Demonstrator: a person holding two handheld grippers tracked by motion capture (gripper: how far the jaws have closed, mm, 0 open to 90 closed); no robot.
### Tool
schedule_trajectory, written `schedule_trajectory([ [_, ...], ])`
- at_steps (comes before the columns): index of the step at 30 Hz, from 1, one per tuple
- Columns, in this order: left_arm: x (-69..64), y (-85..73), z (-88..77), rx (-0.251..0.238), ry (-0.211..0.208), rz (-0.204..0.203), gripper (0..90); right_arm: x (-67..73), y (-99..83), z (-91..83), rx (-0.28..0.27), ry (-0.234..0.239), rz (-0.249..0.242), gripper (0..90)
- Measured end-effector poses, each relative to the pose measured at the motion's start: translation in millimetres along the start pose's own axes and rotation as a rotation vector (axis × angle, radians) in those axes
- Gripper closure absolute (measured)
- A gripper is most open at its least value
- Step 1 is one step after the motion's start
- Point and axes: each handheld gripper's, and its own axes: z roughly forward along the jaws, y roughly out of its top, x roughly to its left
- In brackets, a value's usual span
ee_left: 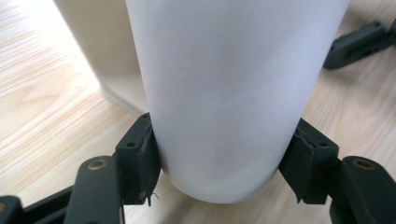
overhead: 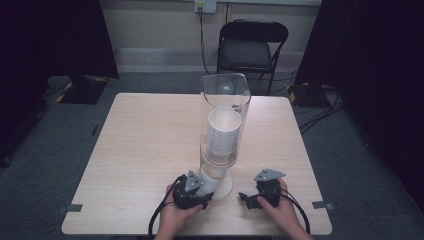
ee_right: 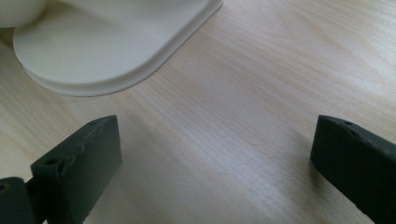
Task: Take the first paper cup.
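In the high view we see the left gripper (overhead: 200, 192) at the foot of the clear cup dispenser (overhead: 225, 100), closed on a white paper cup (overhead: 210, 181) that sticks out below the tube. In the left gripper view both pads press the cup's sides (ee_left: 224, 93); its top is cut off by the frame, so we cannot tell if it is free of the stack (overhead: 222, 132). The right gripper (overhead: 250, 199) rests on the wooden table (overhead: 140, 140), apart from the dispenser's base (ee_right: 93, 60). Its jaws stand wide with nothing between them. The base's far part is cut off there.
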Motion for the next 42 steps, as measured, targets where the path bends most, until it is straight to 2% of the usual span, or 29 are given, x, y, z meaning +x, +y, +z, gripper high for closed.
schedule_trajectory([
  [7,4.7,-8.1,-10.8,0.028,0.011,0.023,35.9,-0.3,0.0,0.4,-0.004,0.003,-0.005,1.2],
  [14,8.6,-17.8,-19.5,0.056,0.011,0.011,35.7,-0.3,0.0,0.4,-0.005,0.005,-0.005,1.3],
  [17,9.1,-19.8,-23.4,0.062,0.008,0.026,35.7,-0.3,0.0,0.4,-0.004,0.003,-0.006,1.2],
  [25,-3.3,-19.9,-26.1,0.057,-0.026,0.051,35.6,0.2,-0.2,0.2,-0.006,0.000,0.000,1.5],
  [27,-7.8,-19.1,-23.7,0.052,-0.038,0.052,35.5,0.3,0.6,-1.8,0.006,-0.001,0.005,5.6],
  [28,-9.6,-18.3,-23.0,0.055,-0.048,0.052,35.5,-0.6,2.6,-5.7,0.001,0.011,-0.004,23.6],
  [30,-13.1,-16.5,-21.3,0.051,-0.061,0.059,35.5,-0.8,3.4,-7.5,0.006,0.017,0.000,25.1],
  [31,-15.8,-15.0,-19.7,0.051,-0.070,0.065,35.5,-1.9,4.2,-9.2,0.000,0.029,0.006,22.5],
  [33,-19.2,-12.7,-17.7,0.054,-0.080,0.078,35.4,-2.9,8.1,-14.8,-0.004,0.050,0.049,22.5],
  [36,-24.7,-10.8,-13.3,0.059,-0.091,0.092,35.4,-4.5,18.6,-26.4,-0.032,0.072,0.074,22.7],
  [39,-27.4,-8.0,-10.1,0.073,-0.097,0.104,35.3,-5.5,30.2,-38.7,-0.064,0.108,0.071,28.2],
  [41,-29.1,-7.0,-8.4,0.081,-0.098,0.097,35.3,-5.1,38.7,-47.7,-0.087,0.135,0.075,28.6],
  [42,-30.3,-6.5,-5.9,0.063,-0.104,0.091,35.3,-5.2,41.2,-50.4,-0.097,0.143,0.077,29.3],
])
